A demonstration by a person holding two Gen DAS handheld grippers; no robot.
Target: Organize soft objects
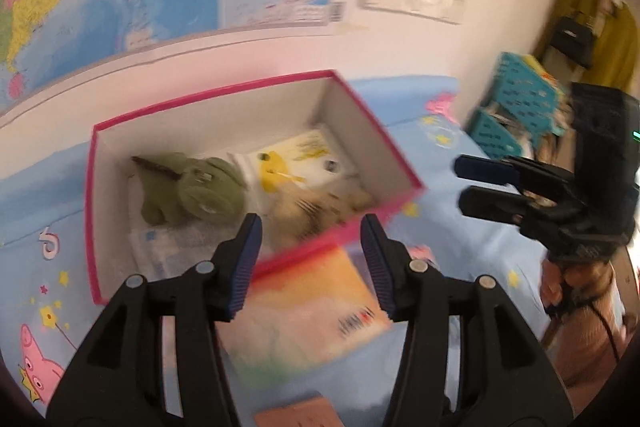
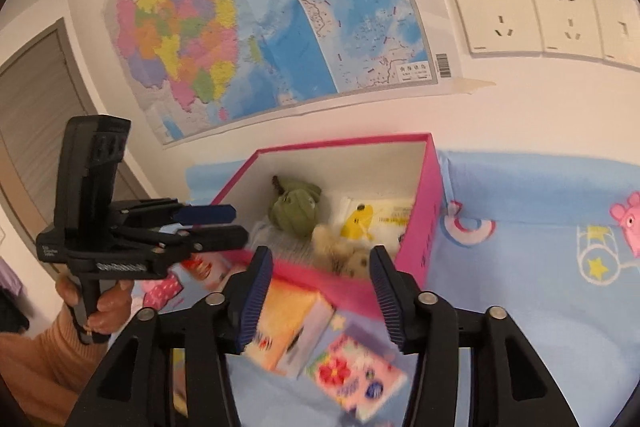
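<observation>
Pink box (image 1: 394, 147) of soft toys on a blue cartoon bedsheet (image 1: 460, 239), against the wall.

Left wrist view: green plush (image 1: 196, 189) and tan furry plush (image 1: 320, 207) lie inside on white packets; left gripper (image 1: 310, 247) spread, empty. Right wrist view: same green plush (image 2: 294, 207), tan plush (image 2: 344, 251), yellow-printed packet (image 2: 360, 221); right gripper (image 2: 320, 283) released, holding nothing.

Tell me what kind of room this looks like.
Probably a child's bedroom: a light blue cartoon-pig bedsheet, a colourful paper wall map, and a pink cardboard box holding a green plush toy.
</observation>
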